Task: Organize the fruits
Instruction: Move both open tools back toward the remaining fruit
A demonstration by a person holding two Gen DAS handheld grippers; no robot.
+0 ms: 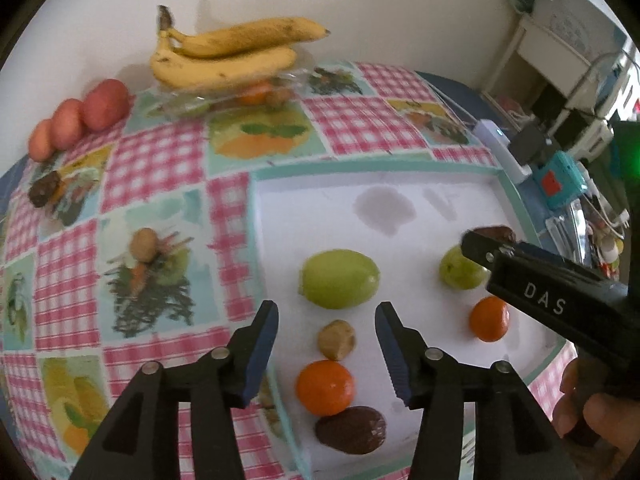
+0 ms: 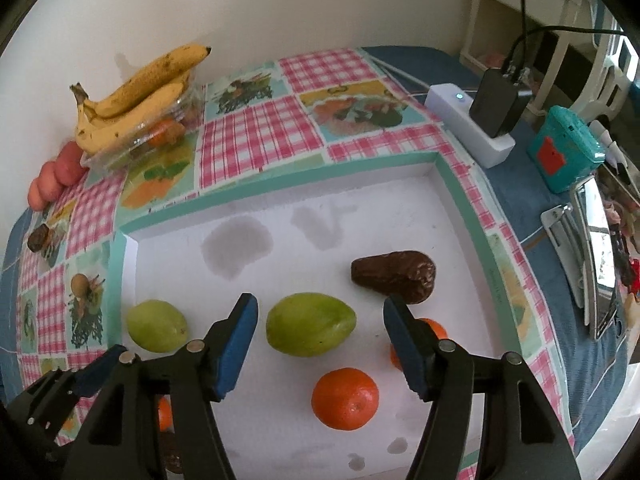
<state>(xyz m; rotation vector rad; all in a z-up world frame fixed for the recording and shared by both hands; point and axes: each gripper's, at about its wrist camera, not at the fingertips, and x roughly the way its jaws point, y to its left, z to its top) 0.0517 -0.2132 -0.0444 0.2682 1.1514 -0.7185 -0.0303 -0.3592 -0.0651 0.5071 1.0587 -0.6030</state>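
A white tray [image 1: 320,208] with a teal rim [image 2: 280,192] holds fruit. In the left wrist view my left gripper [image 1: 327,322] is open above a small tan nut [image 1: 336,339], with a green fruit [image 1: 340,279] ahead, an orange [image 1: 325,387] and a brown date [image 1: 351,429] below. My right gripper [image 2: 320,318] is open and empty just above a green fruit [image 2: 310,324]; a second green fruit [image 2: 157,325], an orange [image 2: 345,398] and a brown date [image 2: 394,276] lie around it.
Bananas [image 1: 228,54] rest on a clear plastic box at the back by the wall, with red fruits [image 1: 80,116] to the left. A nut [image 1: 144,244] and a date [image 1: 44,189] lie on the checked cloth. A white power strip [image 2: 468,130] and teal box [image 2: 564,152] stand at right.
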